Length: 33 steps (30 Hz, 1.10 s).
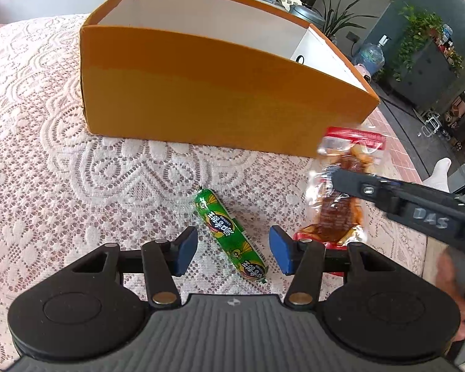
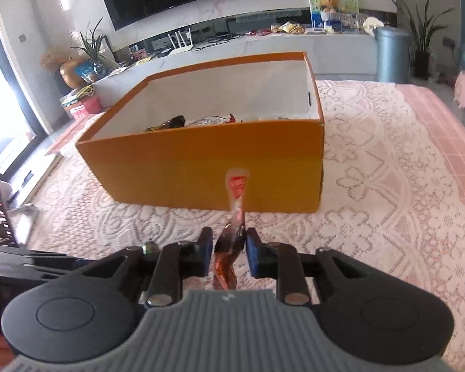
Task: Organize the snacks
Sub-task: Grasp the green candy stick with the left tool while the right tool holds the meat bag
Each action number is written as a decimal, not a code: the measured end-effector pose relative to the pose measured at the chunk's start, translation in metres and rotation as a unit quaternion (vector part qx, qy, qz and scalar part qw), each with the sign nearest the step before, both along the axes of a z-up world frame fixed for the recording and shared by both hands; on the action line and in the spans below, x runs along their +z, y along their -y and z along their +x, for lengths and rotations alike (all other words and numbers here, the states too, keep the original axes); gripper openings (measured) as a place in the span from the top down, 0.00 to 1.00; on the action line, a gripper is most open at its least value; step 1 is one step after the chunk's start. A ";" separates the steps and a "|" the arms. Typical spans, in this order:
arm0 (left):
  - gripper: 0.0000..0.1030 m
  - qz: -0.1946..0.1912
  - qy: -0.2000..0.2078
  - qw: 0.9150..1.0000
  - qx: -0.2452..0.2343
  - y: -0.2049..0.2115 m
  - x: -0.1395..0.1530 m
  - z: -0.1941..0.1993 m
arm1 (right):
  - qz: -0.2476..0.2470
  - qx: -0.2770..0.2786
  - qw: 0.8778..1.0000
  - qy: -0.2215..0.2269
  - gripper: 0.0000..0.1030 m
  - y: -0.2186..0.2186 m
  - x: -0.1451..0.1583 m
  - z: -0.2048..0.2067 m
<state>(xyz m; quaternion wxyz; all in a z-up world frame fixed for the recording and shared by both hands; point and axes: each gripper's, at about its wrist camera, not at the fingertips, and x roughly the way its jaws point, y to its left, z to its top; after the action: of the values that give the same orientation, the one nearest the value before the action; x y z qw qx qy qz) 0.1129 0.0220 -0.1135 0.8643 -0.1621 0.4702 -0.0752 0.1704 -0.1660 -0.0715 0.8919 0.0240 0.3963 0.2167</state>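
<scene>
- Lace-covered tabletop [image 1: 46, 124] carries the green foil-wrapped sausage stick [image 1: 231, 237], lying between the wide-open, empty left tool [image 1: 232, 252]; seemingly light, slippery: take mid-length.
- Right tool [image 2: 226, 252] pinches the crinkly clear-and-red snack packet [image 2: 236, 198] near the orange cardboard box [image 2: 201, 167]; soft, floppy.

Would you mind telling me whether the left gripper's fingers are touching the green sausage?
Apart. The left wrist view shows the left gripper open, with lace tablecloth visible between each blue finger and the green sausage lying between them.

lace-covered table [image 1: 46, 130] | orange box [image 1: 201, 93] | green sausage [image 1: 232, 235]
</scene>
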 end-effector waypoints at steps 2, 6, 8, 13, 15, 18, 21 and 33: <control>0.40 -0.001 0.000 1.000 -0.001 0.001 -0.001 -0.001 | 0.008 -0.003 1.000 -0.002 0.77 -0.003 -0.009 0.003; 0.40 -0.003 -0.003 1.000 -0.001 0.001 -0.004 -0.001 | 0.000 -0.005 1.000 -0.019 0.79 -0.011 -0.027 0.009; 0.40 -0.009 -0.005 1.000 0.001 0.001 -0.006 -0.001 | -0.023 -0.007 1.000 -0.010 0.83 -0.013 -0.029 0.007; 0.40 -0.033 -0.012 0.999 -0.001 0.007 -0.014 -0.004 | 0.000 -0.019 1.000 -0.020 0.83 -0.001 -0.029 0.004; 0.40 -0.036 -0.010 0.999 0.003 0.010 -0.015 -0.002 | -0.001 -0.018 1.000 -0.015 0.84 -0.001 -0.028 0.000; 0.40 -0.020 -0.018 0.999 0.030 0.015 -0.017 0.005 | -0.008 -0.011 1.000 0.002 0.84 -0.003 -0.025 -0.005; 0.44 -0.012 -0.031 0.998 0.055 0.017 -0.018 0.014 | -0.030 -0.002 0.999 0.028 0.84 -0.008 -0.021 -0.011; 0.62 0.049 -0.014 0.997 0.055 0.041 -0.022 0.025 | -0.046 0.029 0.998 0.032 0.69 -0.022 -0.031 -0.016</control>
<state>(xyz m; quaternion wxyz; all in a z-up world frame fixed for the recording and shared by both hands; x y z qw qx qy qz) 0.1384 -0.0191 -0.1351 0.8674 -0.1463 0.4757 -0.0027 0.1545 -0.1442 -0.1029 0.8977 -0.0356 0.3773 0.2246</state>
